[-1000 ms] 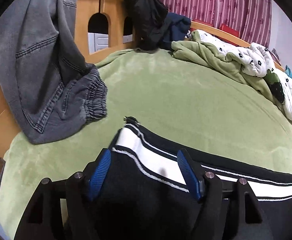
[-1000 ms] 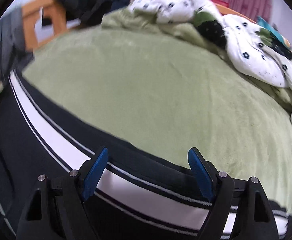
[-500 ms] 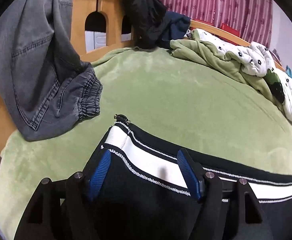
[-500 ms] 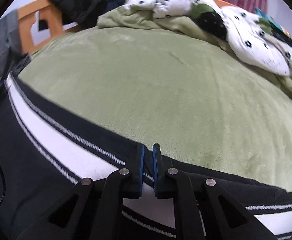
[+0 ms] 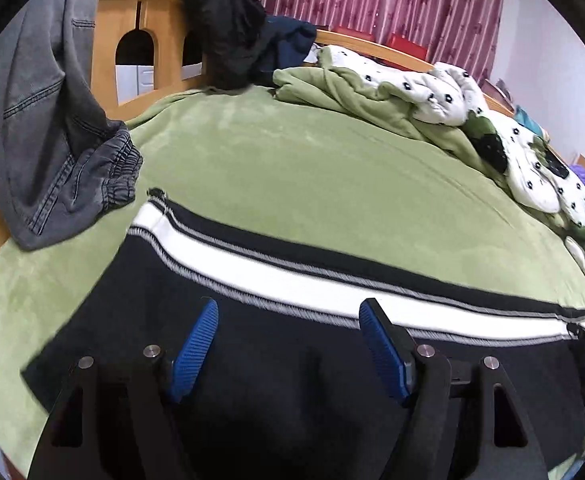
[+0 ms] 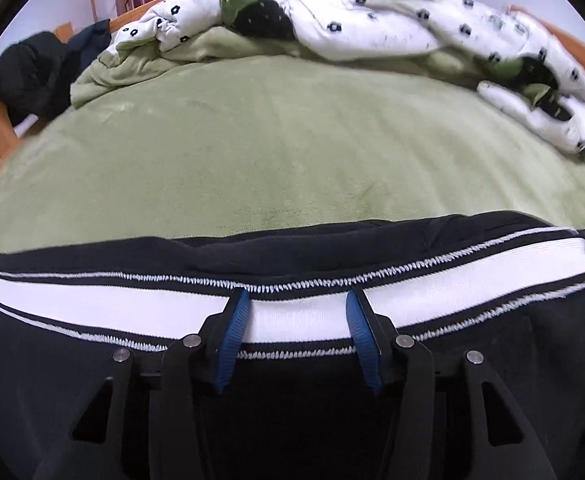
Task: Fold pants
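Left gripper (image 5: pixel 288 316), jaws spread and empty, hovers over the pants (image 5: pixel 292 360), just short of their white stripe (image 5: pixel 292 280). Right gripper (image 6: pixel 294 304), also spread, straddles that stripe. The pants' long axis runs crosswise to both grippers on the bed (image 5: pixel 312 168).

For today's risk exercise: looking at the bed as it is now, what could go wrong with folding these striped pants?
1. Both the left gripper and right gripper are open above the black pants, so a grab may catch only the top layer.
2. The grey jeans hang close to the pants' end and might get snagged in a fold.
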The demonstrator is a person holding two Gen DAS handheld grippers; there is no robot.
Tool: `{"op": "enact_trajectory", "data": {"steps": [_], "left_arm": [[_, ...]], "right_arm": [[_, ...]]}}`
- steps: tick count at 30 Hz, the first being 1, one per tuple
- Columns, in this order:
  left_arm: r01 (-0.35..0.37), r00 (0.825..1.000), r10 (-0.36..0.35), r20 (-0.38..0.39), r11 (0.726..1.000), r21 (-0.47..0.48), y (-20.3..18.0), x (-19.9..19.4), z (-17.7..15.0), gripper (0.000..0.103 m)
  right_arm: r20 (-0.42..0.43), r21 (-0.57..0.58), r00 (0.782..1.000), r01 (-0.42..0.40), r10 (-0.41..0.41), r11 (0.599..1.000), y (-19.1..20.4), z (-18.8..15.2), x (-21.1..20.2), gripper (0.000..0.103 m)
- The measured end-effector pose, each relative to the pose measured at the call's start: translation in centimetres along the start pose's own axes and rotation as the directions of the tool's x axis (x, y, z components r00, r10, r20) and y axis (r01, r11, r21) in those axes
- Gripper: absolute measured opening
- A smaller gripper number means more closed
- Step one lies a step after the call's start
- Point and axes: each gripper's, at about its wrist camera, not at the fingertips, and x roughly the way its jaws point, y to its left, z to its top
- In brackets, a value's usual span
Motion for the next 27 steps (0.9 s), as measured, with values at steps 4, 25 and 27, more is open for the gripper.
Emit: {"op": "enact_trajectory", "data": {"steps": [4, 25, 27], "left_arm": [[0.039, 0.999, -0.039, -0.008, 0.998, -0.042, 0.3, -2.9, -2.9, 0.071], [-0.101, 0.990, 0.082, -0.117, 0.981, -0.165, 5.8, -6.4, -10.9, 0.071], [-0.028, 0.990, -0.008, -0.140, 0.967, -0.253, 7.8, -5.7, -11.1, 0.071]], "right_arm": [[0.094, 0.097, 0.992, -0.095, 0.086, 0.991, 2.0, -1.5, -5.1, 0.055], [0.024, 0.125, 0.981, -0.194, 0.192, 0.973, 7.8, -7.3, -8.4, 0.066], [0.021, 0.135, 0.981, -0.194, 0.193, 0.972, 7.9, -7.3, -8.5, 0.066]]}}
